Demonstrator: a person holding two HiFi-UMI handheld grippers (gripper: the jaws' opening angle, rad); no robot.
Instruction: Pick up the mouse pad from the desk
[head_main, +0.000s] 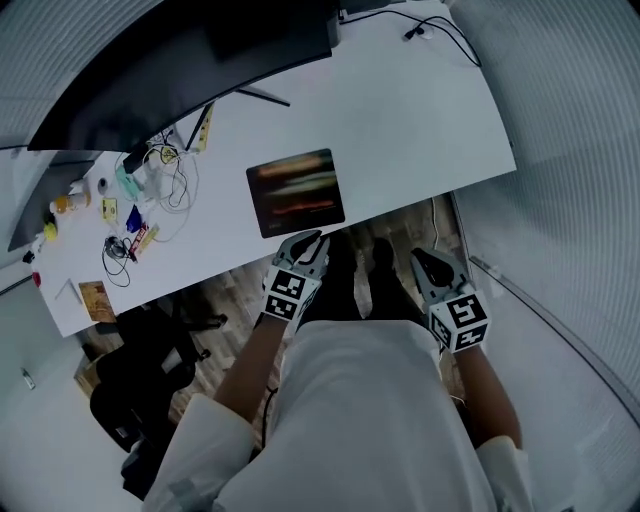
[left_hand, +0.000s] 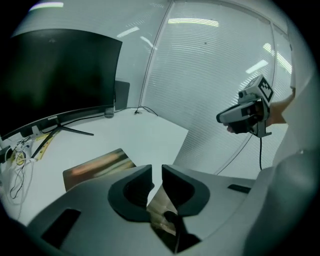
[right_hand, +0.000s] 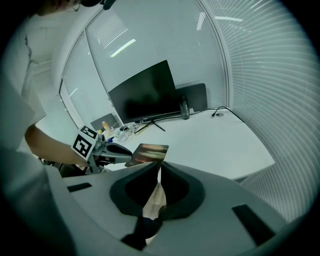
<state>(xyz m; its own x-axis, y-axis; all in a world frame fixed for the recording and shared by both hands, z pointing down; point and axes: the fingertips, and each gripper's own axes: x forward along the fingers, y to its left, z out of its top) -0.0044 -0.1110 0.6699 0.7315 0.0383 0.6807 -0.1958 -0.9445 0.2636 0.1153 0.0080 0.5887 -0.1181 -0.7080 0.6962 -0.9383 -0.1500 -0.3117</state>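
The desk (head_main: 400, 120) is plain white. Near its front edge, the mouse pad (head_main: 296, 192) is dark, streaked with blurred orange and red. The monitor (head_main: 180, 70) along the back edge is black. The left gripper (head_main: 308, 243) and right gripper (head_main: 428, 262) are grey with black jaw linings and black-and-white square markers. The shirt (head_main: 370, 420) is white. The floor (head_main: 235, 285) has brown wood grain.

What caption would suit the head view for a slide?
Left gripper and right gripper poised near the desk edge, mouse pad untouched.
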